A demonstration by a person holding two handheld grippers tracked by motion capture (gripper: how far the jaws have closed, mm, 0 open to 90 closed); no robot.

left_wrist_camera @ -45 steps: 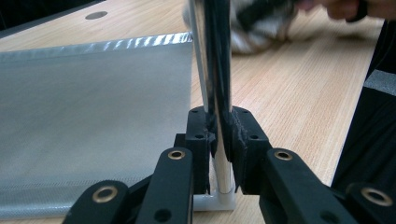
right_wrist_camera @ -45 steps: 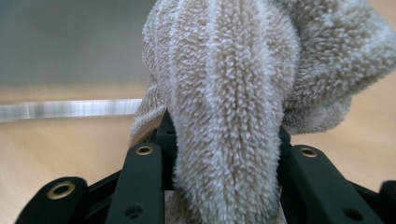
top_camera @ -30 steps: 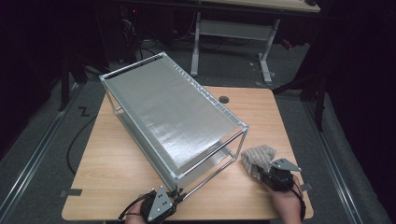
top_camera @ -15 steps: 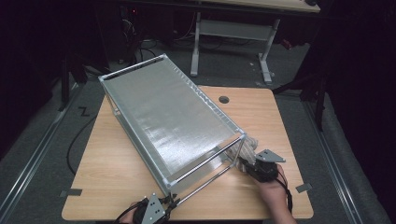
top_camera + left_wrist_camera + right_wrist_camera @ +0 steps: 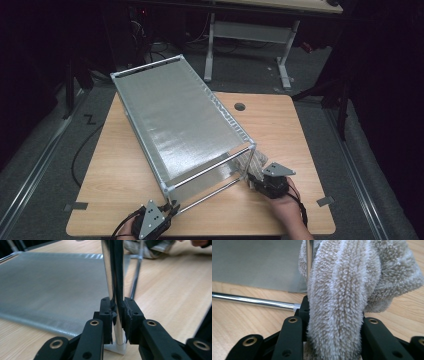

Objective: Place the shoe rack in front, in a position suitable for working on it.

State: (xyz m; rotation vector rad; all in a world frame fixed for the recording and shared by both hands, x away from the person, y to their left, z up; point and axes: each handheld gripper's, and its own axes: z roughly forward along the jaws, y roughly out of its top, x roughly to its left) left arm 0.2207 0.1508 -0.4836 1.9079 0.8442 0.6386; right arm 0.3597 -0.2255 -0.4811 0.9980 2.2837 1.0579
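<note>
**A:** where's the fluffy beige terry cloth (image 5: 256,161) sitting right now?

**B:** about 4 o'clock on the light wooden table (image 5: 125,170), pressed right up against the near right corner post of the silver metal-framed rack with grey mesh fabric (image 5: 175,117). The right gripper (image 5: 256,181) has a thick fold of it bunched between its black jaws; in the right gripper view the cloth (image 5: 342,297) bulges over both of them and touches the upright post. Those jaws have just been closing, with the cloth between them.

**A:** and the other tool?

**B:** the left gripper (image 5: 169,207) is down at 6 o'clock, clamped tight on the shiny chrome corner post (image 5: 113,277) of the rack, low down, just above its white plastic foot (image 5: 117,348). The pads (image 5: 131,315) squeeze the tube from both sides.

**A:** how's the rack lying?

**B:** diagonal across the table, running from about 11 o'clock to 5 o'clock, mesh panel on top. There's a round cable hole (image 5: 239,106) in the tabletop just right of it, around 1 o'clock. The person's right hand (image 5: 285,205) comes in from the bottom edge.
</note>
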